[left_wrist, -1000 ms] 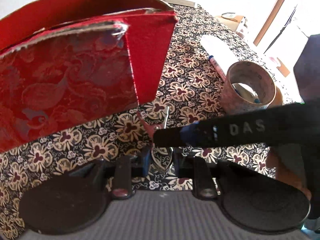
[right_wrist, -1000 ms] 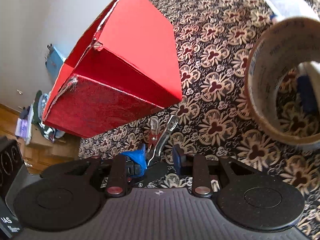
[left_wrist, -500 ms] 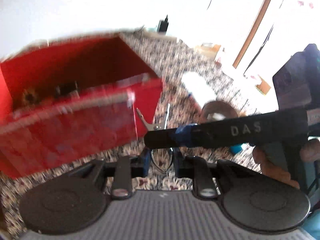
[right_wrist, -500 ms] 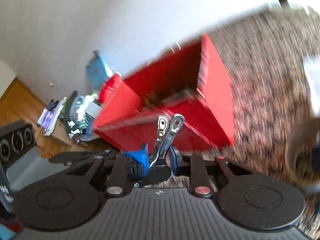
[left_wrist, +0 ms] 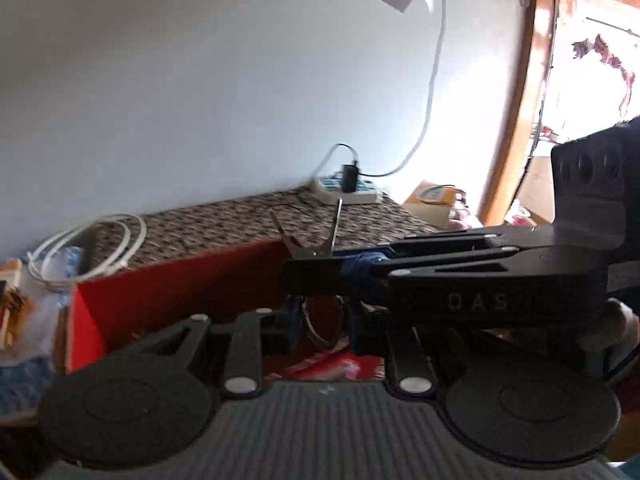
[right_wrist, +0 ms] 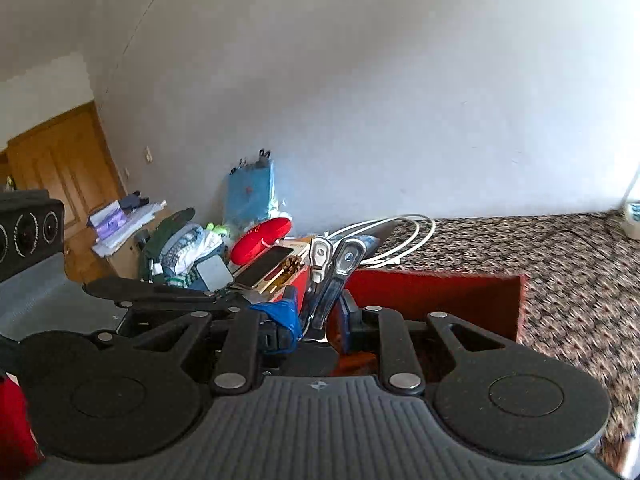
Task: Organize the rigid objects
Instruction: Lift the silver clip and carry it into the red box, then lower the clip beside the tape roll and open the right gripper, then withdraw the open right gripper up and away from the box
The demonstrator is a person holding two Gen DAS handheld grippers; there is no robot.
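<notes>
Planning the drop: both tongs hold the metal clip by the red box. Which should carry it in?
Probably right: right tongs grip the metal clip squarely, red box open just ahead; left tongs pinch only its loop.

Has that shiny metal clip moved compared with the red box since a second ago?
Yes. The metal clip, held by both the right gripper and left gripper, has gone up: it lay beside the red box's base and now sits above its open top.

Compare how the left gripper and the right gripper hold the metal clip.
In the left wrist view, the left gripper points straight ahead, while the right gripper reaches in sideways from the right. The left gripper pinches the lower end of the clip; the right gripper grips it higher up. Both are shut on the same clip, above the red box.
</notes>
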